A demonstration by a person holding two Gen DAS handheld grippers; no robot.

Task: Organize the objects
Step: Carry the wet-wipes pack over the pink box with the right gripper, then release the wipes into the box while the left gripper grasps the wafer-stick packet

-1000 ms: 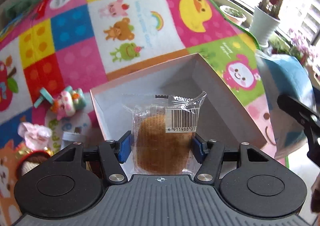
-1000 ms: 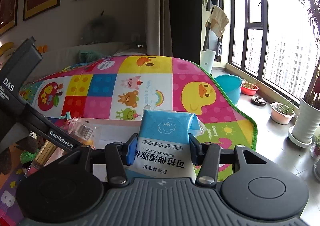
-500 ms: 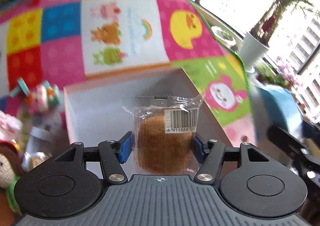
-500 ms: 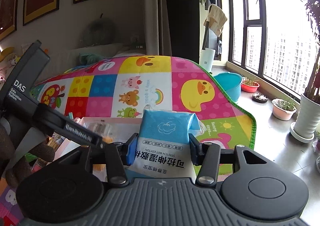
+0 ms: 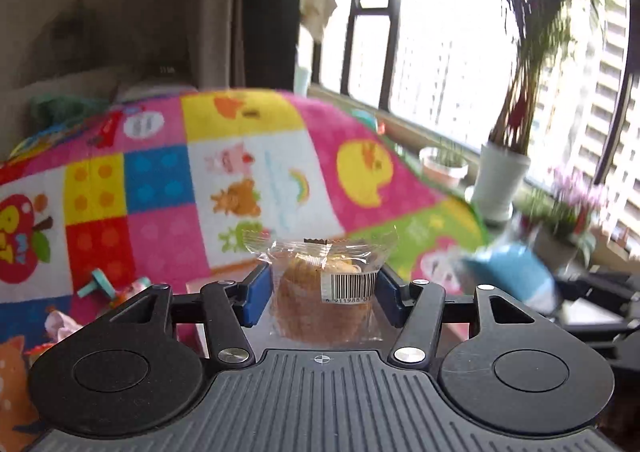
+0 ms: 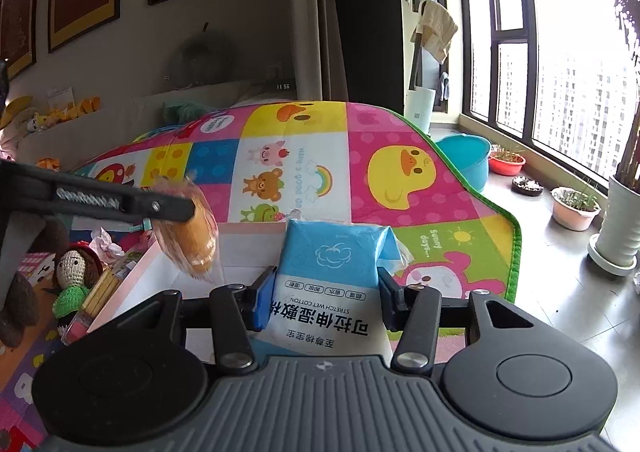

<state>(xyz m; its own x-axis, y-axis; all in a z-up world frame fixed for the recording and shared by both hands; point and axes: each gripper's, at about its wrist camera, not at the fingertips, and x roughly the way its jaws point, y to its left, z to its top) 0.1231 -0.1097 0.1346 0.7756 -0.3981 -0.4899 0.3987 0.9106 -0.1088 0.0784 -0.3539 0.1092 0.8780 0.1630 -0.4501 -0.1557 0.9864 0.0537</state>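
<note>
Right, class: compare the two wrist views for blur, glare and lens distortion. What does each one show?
Left wrist view: motion blur smears the potted plant and blue pack, while the wrapped cake stays sharp; the window is blown out white. Right wrist view: mostly sharp, only the wrapped cake blurs; the window frame bows from fisheye distortion.
</note>
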